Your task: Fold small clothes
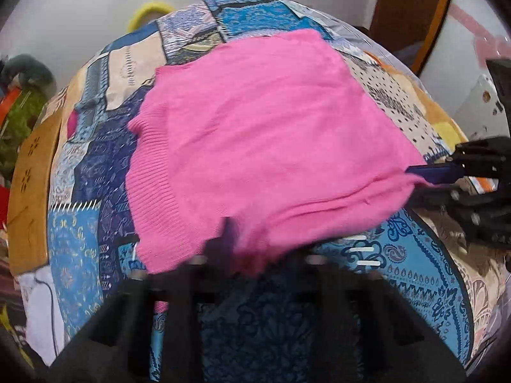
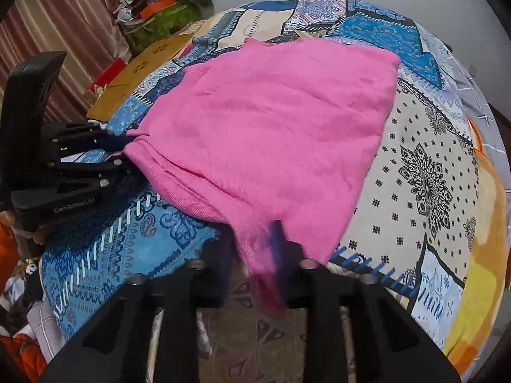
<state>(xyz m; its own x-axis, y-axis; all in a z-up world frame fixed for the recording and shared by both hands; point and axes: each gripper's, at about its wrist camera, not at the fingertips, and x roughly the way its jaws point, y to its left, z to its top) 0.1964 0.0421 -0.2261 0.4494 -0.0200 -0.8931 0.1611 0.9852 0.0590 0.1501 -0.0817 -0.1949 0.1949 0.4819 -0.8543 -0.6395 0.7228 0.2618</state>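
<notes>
A patchwork bedspread (image 2: 424,166) in blues and creams fills the surface, and that's the working ground here, soft and wide enough to lay a garment flat. On it lies the pink knit top (image 1: 262,146), spread out across the middle with its ribbed hem toward the left side in the left wrist view. Its far edge rests on the cover while the near edge is lifted — that's the fold being set up, by my reading.

Now the grippers. The left gripper (image 1: 233,239) is clamped on a near corner of the top, pink cloth bunched between its blue pads, blurred. The right gripper (image 2: 274,249) has its fingers closed on the other near corner, with a tail of fabric hanging down through them. Each shows up at the edge of the other's view, well apart, one at either end of the same edge — holding it taut so it carries over straight.

I'd judge the next move is to take that held edge toward the far side. The risk: uneven lift, and the knit sags or skews.
</notes>
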